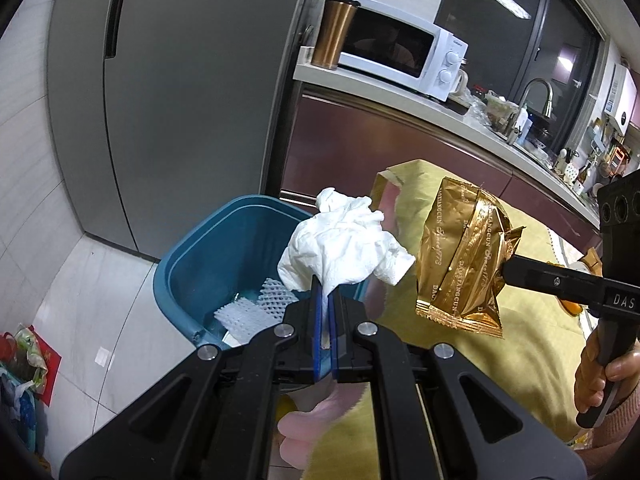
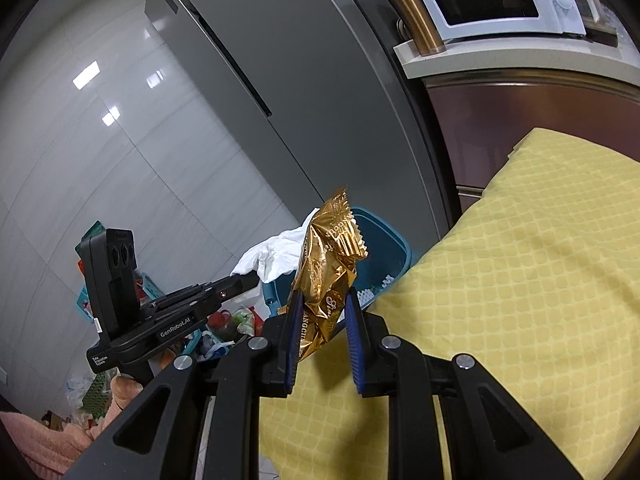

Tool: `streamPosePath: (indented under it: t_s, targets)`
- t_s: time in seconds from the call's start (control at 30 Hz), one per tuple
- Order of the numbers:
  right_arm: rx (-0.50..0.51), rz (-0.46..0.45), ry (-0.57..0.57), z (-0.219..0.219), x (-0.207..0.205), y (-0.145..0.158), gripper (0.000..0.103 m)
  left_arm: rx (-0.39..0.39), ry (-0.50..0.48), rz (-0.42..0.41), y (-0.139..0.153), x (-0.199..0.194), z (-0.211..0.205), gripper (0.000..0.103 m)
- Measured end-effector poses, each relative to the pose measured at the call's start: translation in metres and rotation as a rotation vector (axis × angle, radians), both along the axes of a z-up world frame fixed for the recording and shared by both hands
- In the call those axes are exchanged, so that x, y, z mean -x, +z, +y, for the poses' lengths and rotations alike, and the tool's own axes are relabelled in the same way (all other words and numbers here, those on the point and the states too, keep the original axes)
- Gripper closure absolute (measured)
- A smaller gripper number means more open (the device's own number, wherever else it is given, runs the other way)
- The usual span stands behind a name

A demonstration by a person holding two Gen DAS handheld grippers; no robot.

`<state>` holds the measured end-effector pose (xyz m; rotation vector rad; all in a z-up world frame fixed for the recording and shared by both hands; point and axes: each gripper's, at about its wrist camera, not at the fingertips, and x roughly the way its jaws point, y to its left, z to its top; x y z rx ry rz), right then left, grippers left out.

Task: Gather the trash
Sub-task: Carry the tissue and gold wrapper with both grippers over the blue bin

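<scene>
My left gripper is shut on a crumpled white tissue and holds it above the near rim of a blue trash bin. The bin holds white foam netting. My right gripper is shut on a gold foil snack wrapper, which also shows in the left wrist view, held over the yellow tablecloth just right of the bin. The tissue also shows in the right wrist view, behind the wrapper.
A grey fridge stands behind the bin. A kitchen counter carries a white microwave and a copper tumbler. Bags and clutter lie on the tiled floor at the left.
</scene>
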<state>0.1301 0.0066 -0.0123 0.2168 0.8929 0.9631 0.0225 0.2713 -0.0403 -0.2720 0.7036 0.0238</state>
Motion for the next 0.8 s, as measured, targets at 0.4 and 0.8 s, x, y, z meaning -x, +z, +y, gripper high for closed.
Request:
streamPosePath:
  t_s: [0.4,0.8]
  targets:
    - [0.028,0.033,0.016,0.02,-0.01,-0.008,0.083,0.0,0.038,0.036,-0.017,-0.007,0.012,0.1]
    - [0.058,0.063,0.027,0.04,-0.013,-0.017,0.083,0.004,0.055,0.059,-0.029,-0.015,0.018,0.1]
